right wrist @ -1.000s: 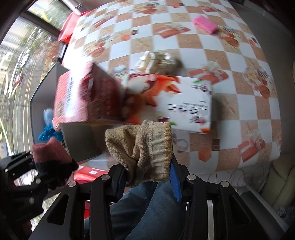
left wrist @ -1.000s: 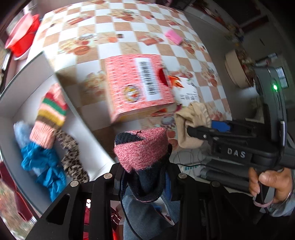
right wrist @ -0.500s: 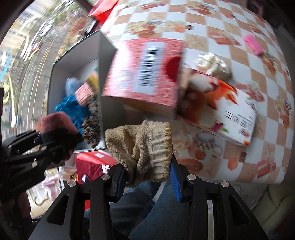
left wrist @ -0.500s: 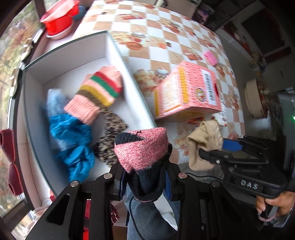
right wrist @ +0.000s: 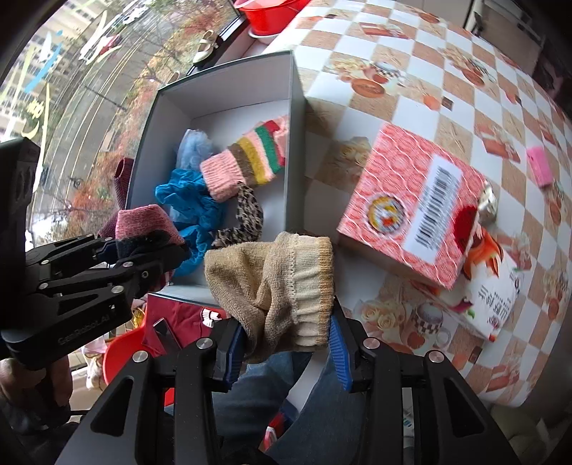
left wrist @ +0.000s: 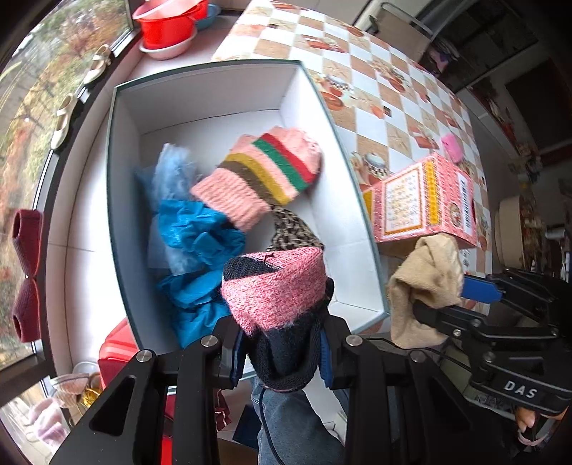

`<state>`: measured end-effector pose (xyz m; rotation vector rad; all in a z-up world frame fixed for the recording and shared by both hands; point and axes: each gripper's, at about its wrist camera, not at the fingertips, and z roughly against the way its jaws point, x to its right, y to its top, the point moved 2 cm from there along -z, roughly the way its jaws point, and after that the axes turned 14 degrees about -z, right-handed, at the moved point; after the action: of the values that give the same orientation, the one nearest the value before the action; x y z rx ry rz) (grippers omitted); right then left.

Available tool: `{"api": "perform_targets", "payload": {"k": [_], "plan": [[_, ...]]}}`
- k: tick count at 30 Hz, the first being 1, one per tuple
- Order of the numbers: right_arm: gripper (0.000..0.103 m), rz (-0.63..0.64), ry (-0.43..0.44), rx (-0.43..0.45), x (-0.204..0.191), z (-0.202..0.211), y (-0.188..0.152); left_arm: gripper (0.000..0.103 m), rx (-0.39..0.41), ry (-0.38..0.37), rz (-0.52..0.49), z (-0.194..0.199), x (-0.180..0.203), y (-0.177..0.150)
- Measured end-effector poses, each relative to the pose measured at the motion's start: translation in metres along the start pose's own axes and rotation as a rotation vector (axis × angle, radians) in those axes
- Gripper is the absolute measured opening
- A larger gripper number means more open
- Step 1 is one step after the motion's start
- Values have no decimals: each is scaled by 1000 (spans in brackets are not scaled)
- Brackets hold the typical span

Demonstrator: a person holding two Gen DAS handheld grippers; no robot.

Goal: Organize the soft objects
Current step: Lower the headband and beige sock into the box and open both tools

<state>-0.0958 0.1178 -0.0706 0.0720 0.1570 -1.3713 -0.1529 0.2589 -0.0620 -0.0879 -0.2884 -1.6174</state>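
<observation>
My left gripper is shut on a pink and dark knitted sock, held over the near end of an open white box. My right gripper is shut on a beige sock and hangs just right of the box's near corner; it also shows in the left wrist view. In the box lie a pink striped knitted piece, a blue cloth, a pale blue fluffy piece and a leopard-print band.
The box stands at the left edge of a checkered table. A pink patterned carton lies right of it, on a white printed carton. A small pink object lies farther right. A red basin stands behind the box.
Both grippers have swung left with their socks, from in front of the cartons to the open box. The left one now hangs over the box's near end. Both grips are unchanged.
</observation>
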Motion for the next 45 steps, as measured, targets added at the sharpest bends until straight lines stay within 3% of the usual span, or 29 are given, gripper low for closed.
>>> {"api": "perform_targets", "payload": {"k": [18, 45], "plan": [[43, 107, -7, -29, -42, -7, 23, 35, 4, 16, 105, -4, -32, -3], [43, 110, 16, 5, -62, -4, 69, 35, 19, 68, 94, -2, -42, 32]]}}
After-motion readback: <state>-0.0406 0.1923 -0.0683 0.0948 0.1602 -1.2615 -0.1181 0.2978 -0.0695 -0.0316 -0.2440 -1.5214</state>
